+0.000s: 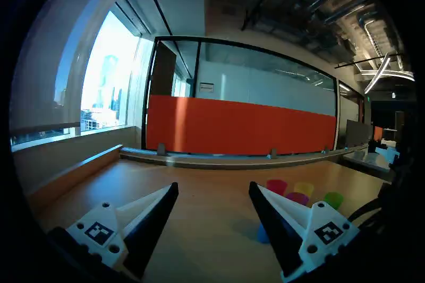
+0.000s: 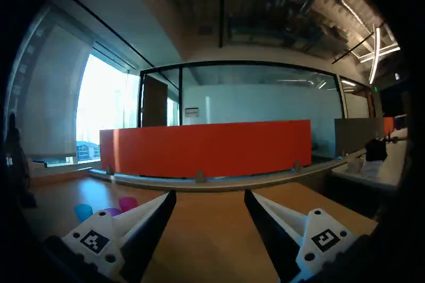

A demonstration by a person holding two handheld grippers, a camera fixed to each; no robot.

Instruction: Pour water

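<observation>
Cups [image 1: 277,185] stand clustered on the table [image 1: 212,240], left claw [image 1: 213,184] and right claw [image 2: 209,193] both spread wide, empty.

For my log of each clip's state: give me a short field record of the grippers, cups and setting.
left gripper: open, empty
right gripper: open, empty
cups: red cup, yellow cup, magenta cup, green cup, blue cup, clustered together
surface: wooden table
backdrop: orange partition
task state: no cup grasped yet
</observation>
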